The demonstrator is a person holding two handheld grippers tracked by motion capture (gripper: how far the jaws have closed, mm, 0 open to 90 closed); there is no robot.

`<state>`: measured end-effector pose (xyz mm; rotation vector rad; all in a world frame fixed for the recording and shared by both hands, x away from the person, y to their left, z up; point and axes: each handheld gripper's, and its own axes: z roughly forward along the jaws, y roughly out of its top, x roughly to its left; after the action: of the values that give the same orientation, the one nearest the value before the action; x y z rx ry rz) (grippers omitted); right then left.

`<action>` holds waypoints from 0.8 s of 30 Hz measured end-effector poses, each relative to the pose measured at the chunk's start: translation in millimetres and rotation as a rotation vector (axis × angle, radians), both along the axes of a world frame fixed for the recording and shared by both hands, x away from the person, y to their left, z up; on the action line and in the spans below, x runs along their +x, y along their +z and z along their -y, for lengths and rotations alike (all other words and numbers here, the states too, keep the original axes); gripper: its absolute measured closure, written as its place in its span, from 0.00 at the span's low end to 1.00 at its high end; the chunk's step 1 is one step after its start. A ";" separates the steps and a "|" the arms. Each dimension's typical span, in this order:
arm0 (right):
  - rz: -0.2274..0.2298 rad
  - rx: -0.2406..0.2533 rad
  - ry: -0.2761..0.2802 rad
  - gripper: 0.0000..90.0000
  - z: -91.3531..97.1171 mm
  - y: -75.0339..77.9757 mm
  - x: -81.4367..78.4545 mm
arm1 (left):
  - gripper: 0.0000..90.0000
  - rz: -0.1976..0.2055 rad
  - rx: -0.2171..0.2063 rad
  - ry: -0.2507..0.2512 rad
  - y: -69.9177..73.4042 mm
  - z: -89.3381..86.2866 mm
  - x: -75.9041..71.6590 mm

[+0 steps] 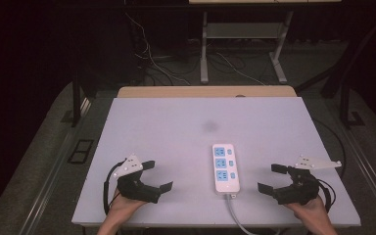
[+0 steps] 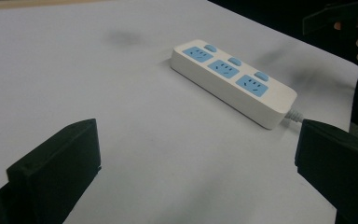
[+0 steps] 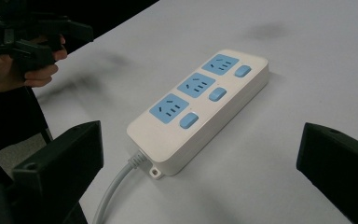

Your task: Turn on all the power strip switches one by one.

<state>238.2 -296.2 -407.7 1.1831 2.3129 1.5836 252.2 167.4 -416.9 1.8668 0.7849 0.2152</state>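
White rectangular plastic power strip with three blue sockets and three blue switches lies flat on the pale lavender-white table top, near the front edge, a bit right of centre, long axis running away from me. Its grey-white cord leaves the near end and goes off the front edge of the table. Nothing plugged in, nothing touching it.

My left black two-jaw gripper sits low over the table at front left, well apart from the strip, jaws pointing right toward it. Jaws spread wide, nothing between them, bare table in the gap. From the left gripper view the strip lies ahead and to the right, angled, cord end nearest the right jaw, not touching. My left hand holds the gripper from below; the grey three-cornered plate is on top.

My right black two-jaw gripper is at front right, just beside the strip's near end, jaws pointing left at it. Also spread wide, holding nothing. In the right gripper view the strip lies between the two jaws but farther ahead, clear of both; the cord runs down near the left jaw. My right hand grips from below.

Faint dark smudge on the table beyond the strip. Wooden strip along the far table edge; desk legs and cables on the dark floor behind.
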 end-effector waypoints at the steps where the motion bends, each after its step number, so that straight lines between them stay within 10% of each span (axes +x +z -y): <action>1: -0.001 -0.001 0.000 0.00 0.1 -0.1 0.0 | 0.00 0.002 0.005 -0.004 0.0 0.7 -0.4; 24: -0.038 -0.055 0.023 0.00 -0.9 4.6 3.5 | 0.00 -0.028 0.015 -0.056 -2.7 8.5 -4.3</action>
<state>241.7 -295.3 -403.1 1.1894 2.3857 1.5072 248.0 158.9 -419.5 1.9067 0.7509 0.1598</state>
